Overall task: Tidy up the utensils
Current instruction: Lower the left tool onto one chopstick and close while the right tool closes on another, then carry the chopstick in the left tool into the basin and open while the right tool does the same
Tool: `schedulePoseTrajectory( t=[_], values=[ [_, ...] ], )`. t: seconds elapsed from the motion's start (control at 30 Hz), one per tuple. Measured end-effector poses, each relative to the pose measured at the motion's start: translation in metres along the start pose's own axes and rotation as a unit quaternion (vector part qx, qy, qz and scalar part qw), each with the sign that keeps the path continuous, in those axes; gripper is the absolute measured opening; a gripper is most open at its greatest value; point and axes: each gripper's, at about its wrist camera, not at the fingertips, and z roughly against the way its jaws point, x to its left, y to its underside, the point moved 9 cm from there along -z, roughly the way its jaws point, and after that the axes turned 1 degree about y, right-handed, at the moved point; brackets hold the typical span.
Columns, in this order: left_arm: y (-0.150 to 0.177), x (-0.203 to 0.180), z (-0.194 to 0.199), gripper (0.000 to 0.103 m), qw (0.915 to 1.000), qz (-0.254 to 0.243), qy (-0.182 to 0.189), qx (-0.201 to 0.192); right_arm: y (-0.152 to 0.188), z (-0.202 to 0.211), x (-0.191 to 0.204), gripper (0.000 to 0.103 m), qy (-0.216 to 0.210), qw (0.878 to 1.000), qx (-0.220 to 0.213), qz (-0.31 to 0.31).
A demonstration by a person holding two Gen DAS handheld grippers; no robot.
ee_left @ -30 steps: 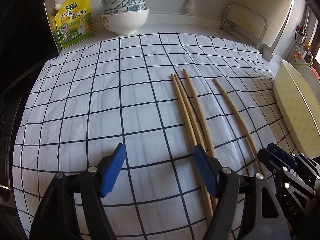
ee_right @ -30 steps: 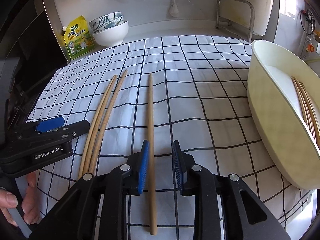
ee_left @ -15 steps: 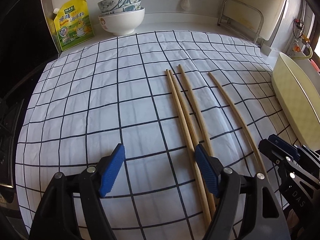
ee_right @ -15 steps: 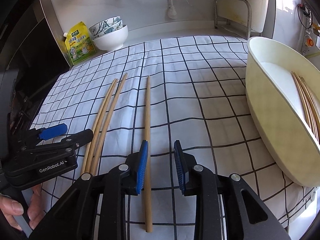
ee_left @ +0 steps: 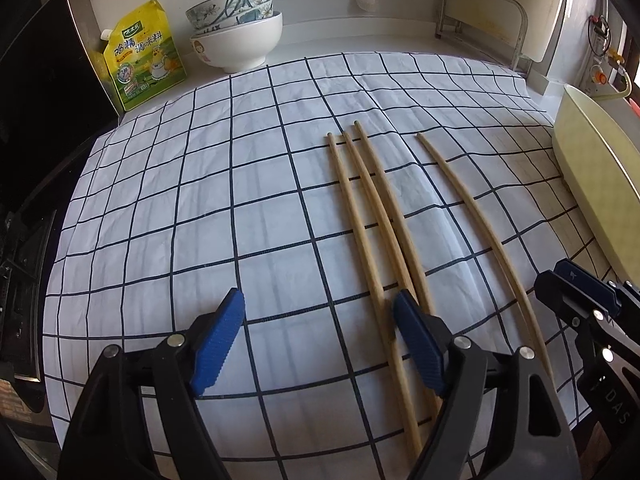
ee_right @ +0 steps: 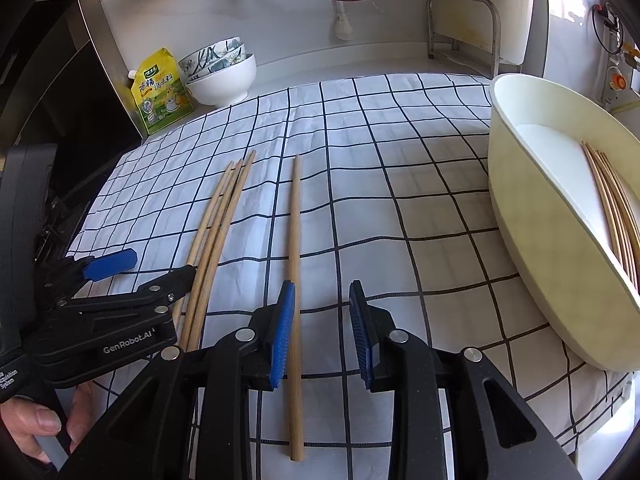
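Three wooden chopsticks (ee_left: 372, 216) lie together on the checked cloth, and a single chopstick (ee_left: 476, 216) lies to their right. In the right wrist view the single chopstick (ee_right: 295, 248) runs between my right gripper's (ee_right: 322, 332) open blue pads, close to the left pad (ee_right: 282, 336). The group of three (ee_right: 216, 232) lies to its left. My left gripper (ee_left: 316, 344) is wide open and empty, low over the cloth, its right pad (ee_left: 416, 344) over the group's near ends. A cream oval tray (ee_right: 532, 248) at the right holds several chopsticks (ee_right: 612, 208).
A stack of bowls (ee_left: 236, 36) and a yellow seasoning pouch (ee_left: 142, 68) stand at the back left. A metal rack (ee_right: 464, 28) stands against the back wall. A dark stove edge (ee_left: 24, 280) borders the cloth on the left. The tray also shows in the left wrist view (ee_left: 596, 184).
My right gripper's jaws have opened wider and it has drawn back along the single chopstick. My left gripper has shifted slightly back; the chopsticks have not moved.
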Motion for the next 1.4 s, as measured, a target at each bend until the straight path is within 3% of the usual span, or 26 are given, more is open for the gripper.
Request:
schedulePoseTrajectory(
  t=[0.23, 0.33, 0.53, 0.63, 0.7, 0.73, 0.97, 1.17, 1.4],
  values=[
    [0.001, 0.004, -0.001, 0.077, 0.9999, 0.009, 0.004, -0.002, -0.001, -0.006, 0.007, 0.027, -0.005, 1.000, 0.007, 0.012],
    [0.000, 0.004, -0.002, 0.070, 0.9998, 0.014, 0.014, 0.000, 0.000, -0.013, 0.014, 0.027, 0.000, 0.999, 0.018, 0.026],
    [-0.003, -0.004, 0.000, 0.048, 0.9995, 0.010, 0.029, 0.000, -0.001, -0.023, 0.020, 0.027, 0.035, 0.997, 0.027, 0.064],
    [-0.002, -0.008, 0.002, 0.031, 0.9994, 0.005, 0.035, -0.001, 0.001, -0.023, 0.024, 0.026, 0.046, 0.995, 0.026, 0.081],
    [-0.001, -0.009, 0.003, 0.012, 0.9992, 0.004, 0.041, 0.001, 0.003, -0.023, 0.029, 0.009, 0.041, 0.995, 0.028, 0.091],
    [0.000, -0.010, 0.004, 0.008, 0.9990, 0.003, 0.044, 0.002, 0.003, -0.023, 0.031, 0.007, 0.037, 0.995, 0.030, 0.093],
    [0.002, -0.005, 0.009, 0.007, 0.9967, 0.027, 0.075, 0.014, 0.001, -0.013, 0.034, 0.006, 0.005, 0.998, 0.021, 0.066],
    [-0.008, -0.002, 0.032, 0.007, 0.9956, 0.036, 0.087, -0.004, -0.015, 0.017, 0.032, 0.006, -0.012, 0.999, -0.014, 0.048],
    [-0.042, -0.046, 0.071, 0.007, 0.9901, 0.008, 0.133, -0.044, -0.044, 0.069, -0.003, 0.006, -0.005, 0.997, -0.072, 0.009]
  ],
)
